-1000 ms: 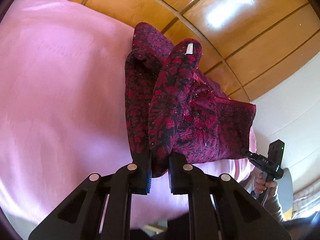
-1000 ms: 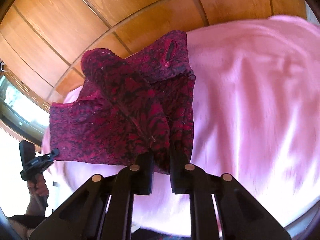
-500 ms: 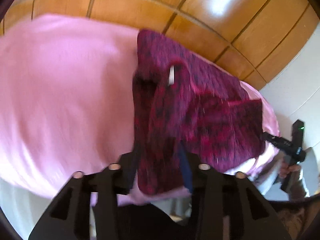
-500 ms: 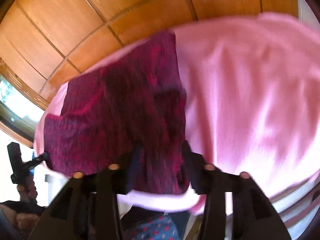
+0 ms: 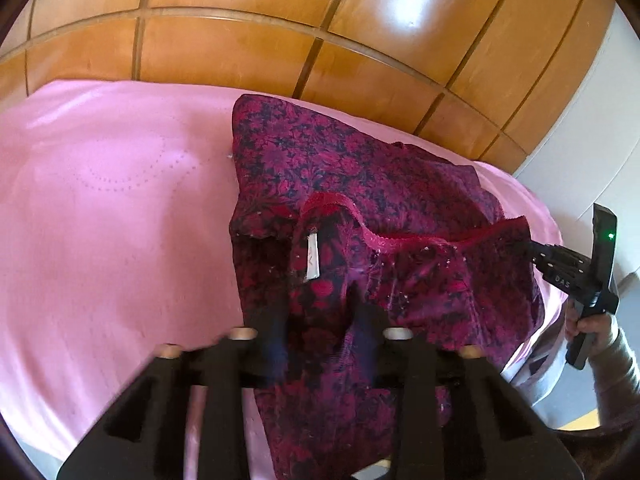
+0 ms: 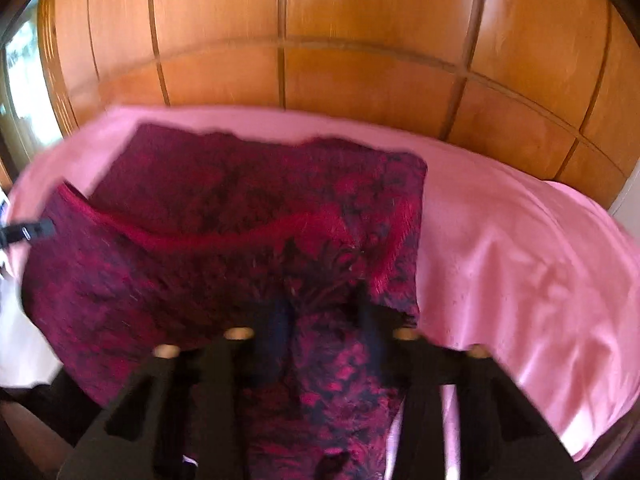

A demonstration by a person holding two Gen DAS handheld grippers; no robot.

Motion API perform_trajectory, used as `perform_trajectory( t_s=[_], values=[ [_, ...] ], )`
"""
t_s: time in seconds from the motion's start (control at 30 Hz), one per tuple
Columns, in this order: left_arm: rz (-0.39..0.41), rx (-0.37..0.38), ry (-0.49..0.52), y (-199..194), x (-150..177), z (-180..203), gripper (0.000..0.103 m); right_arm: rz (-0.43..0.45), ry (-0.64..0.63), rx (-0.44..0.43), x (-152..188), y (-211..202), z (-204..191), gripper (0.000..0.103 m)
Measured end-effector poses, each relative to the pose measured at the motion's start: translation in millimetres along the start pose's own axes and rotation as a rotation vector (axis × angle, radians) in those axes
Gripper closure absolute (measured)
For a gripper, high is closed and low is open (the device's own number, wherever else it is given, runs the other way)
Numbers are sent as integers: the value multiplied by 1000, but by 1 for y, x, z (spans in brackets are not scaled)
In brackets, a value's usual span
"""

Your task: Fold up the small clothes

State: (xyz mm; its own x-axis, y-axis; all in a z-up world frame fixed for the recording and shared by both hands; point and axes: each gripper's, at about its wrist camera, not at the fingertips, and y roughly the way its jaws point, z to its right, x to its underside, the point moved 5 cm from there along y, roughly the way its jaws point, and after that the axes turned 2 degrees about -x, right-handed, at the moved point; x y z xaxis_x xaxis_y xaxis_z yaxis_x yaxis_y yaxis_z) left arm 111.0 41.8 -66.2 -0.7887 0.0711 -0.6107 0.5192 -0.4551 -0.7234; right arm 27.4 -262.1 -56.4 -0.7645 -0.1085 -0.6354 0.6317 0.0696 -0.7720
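A: We start with the pink sheet (image 5: pixel 100 240) over the bed, wood panelling (image 5: pixel 240 8) behind it. On the sheet lies the floral garment (image 5: pixel 360 184), dark red and black, its far part flat on the sheet and its near edge reaching toward us over the bed's edge.

B: And our grippers? The left gripper (image 5: pixel 320 320) has cloth lying between its fingers, which stand fairly wide apart. We judge the hold as loose or let go; the blur keeps us from being sure.

A: Same for the right gripper (image 6: pixel 320 316): fingers parted, fabric between and under them, picture smeared. We cannot tell whether it pinches.

B: Then the step in hand looks like laying the near edge down after spreading the garment flat.

A: Agreed. The red waistband trim (image 5: pixel 400 236) curves across the middle and the small white label (image 5: pixel 312 258) shows, so the inside faces up there.

B: Next we would need a firm pinch on both near corners, then carry them evenly toward the far edge so the halves meet without bunching.
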Motion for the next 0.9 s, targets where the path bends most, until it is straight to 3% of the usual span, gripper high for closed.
perform_trajectory(
  t_s=[0.13,0.27,0.47,0.63,0.9],
  values=[
    [54,23,-14,-25,1,-1,89,14,42,-36,3,-17,10,87],
    [116,47,-17,-53,-1,2,89,75,95,-124,-11,-51,18,87],
    [200,21,15,-58,-40,8,89,127,199,-163,-45,-49,40,87],
    [238,-51,33,-32,-93,5,90,163,254,-145,-85,-23,52,87],
    [167,-138,-26,41,-155,-22,90,172,309,-58,-145,37,75,87]
  ],
)
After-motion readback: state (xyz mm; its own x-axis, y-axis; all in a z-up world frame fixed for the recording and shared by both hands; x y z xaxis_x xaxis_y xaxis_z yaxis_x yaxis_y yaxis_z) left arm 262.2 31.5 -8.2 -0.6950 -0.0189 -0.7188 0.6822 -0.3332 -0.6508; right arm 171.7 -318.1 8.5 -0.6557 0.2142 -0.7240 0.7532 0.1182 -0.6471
